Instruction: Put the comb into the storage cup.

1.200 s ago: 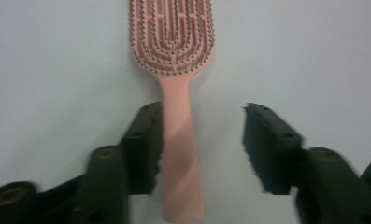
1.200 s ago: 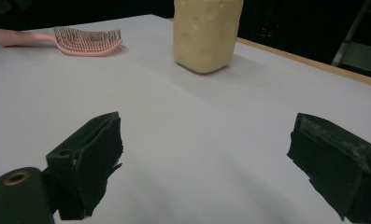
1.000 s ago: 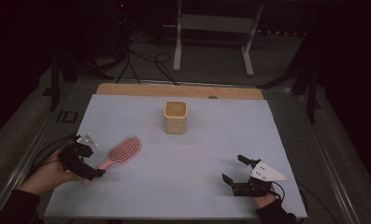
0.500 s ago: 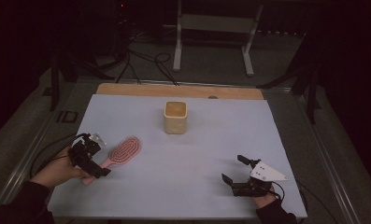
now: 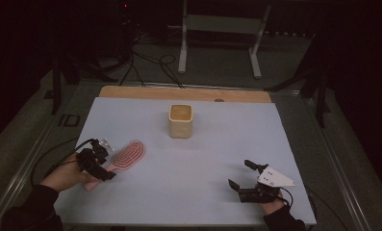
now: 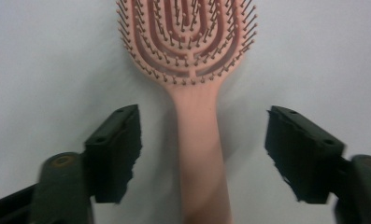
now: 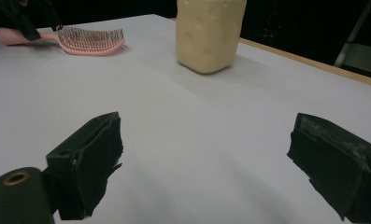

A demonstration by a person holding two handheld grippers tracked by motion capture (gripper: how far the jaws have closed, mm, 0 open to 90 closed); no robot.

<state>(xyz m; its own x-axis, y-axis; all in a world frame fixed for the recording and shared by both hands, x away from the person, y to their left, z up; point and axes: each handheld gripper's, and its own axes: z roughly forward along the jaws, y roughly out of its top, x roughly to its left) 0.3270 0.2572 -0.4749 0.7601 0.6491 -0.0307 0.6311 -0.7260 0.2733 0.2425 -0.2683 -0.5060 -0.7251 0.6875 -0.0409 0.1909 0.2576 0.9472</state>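
Left gripper view, left gripper (image 6: 202,154) spread astride pink brush handle (image 6: 203,158)

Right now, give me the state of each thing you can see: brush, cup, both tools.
Pink hairbrush: flat on the table, bristles up, handle between the left tool's open jaws, not gripped.
Cream cup: upright, standing alone mid-table, untouched.
Left tool: open, astride the brush handle.
Right tool: open, holding nothing, low over the table's near right side.

The hairbrush (image 5: 126,157) lies on the table (image 5: 203,202) at left, the cup (image 5: 181,120) behind it, toward the middle
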